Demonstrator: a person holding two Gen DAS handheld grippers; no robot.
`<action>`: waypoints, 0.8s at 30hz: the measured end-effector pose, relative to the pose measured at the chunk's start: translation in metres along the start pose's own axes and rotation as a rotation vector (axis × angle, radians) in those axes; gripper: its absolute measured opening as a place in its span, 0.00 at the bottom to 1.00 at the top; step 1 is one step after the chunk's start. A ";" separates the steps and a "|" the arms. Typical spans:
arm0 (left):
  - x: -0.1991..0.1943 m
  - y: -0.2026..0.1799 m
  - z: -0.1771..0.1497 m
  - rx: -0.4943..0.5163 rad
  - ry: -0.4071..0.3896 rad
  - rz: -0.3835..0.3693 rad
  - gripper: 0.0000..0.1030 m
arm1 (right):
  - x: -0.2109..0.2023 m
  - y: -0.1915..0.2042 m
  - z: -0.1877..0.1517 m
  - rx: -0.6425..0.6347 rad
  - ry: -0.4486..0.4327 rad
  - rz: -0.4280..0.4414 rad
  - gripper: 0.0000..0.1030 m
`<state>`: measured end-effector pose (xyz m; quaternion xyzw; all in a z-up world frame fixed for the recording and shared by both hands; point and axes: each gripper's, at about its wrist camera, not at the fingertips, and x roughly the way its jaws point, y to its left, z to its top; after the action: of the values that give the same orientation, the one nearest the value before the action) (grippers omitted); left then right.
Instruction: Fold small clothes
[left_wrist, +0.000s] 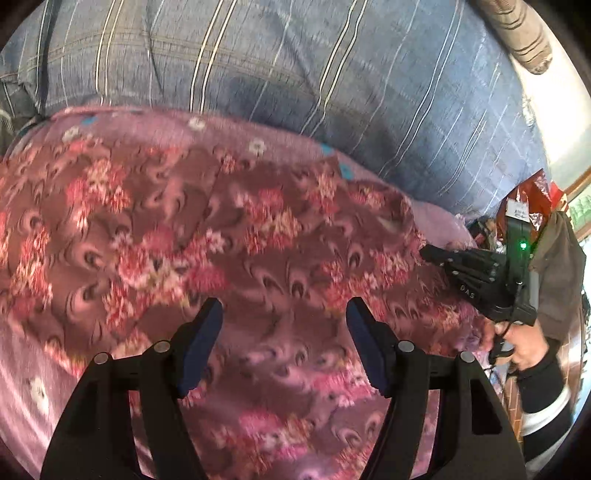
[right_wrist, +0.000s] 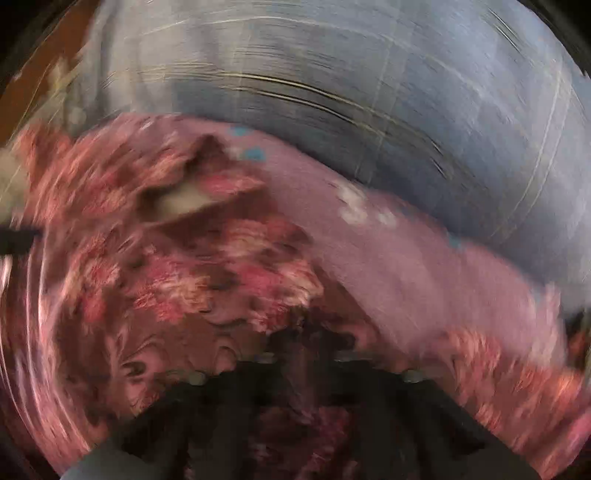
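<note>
A brown-and-pink floral garment (left_wrist: 229, 251) lies spread on a pink flowered sheet (left_wrist: 26, 373). My left gripper (left_wrist: 284, 314) is open and empty just above the garment's near part. My right gripper (left_wrist: 430, 253) shows in the left wrist view at the garment's right edge, its fingers close together at the cloth. The right wrist view is heavily blurred; the garment (right_wrist: 192, 280) fills it and dark fingers (right_wrist: 306, 343) look closed with cloth bunched around them.
A blue-grey striped quilt (left_wrist: 295, 62) lies beyond the garment and shows in the right wrist view (right_wrist: 369, 92). Cluttered items and red foil packaging (left_wrist: 528, 199) sit at the far right. The person's hand (left_wrist: 517, 343) holds the right gripper.
</note>
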<state>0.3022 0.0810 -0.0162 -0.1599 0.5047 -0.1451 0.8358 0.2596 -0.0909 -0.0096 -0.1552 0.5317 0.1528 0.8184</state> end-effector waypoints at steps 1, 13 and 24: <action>0.001 0.004 -0.002 -0.003 -0.013 -0.007 0.67 | -0.006 0.003 0.008 -0.037 -0.017 -0.031 0.01; 0.024 0.010 -0.005 0.059 -0.022 0.162 0.78 | 0.021 -0.060 0.014 0.328 -0.029 -0.042 0.01; 0.037 -0.009 -0.016 0.149 -0.040 0.268 0.85 | -0.155 -0.264 -0.191 1.085 -0.372 -0.342 0.40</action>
<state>0.3038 0.0553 -0.0493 -0.0313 0.4926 -0.0661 0.8672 0.1518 -0.4228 0.0825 0.2311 0.3492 -0.2499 0.8730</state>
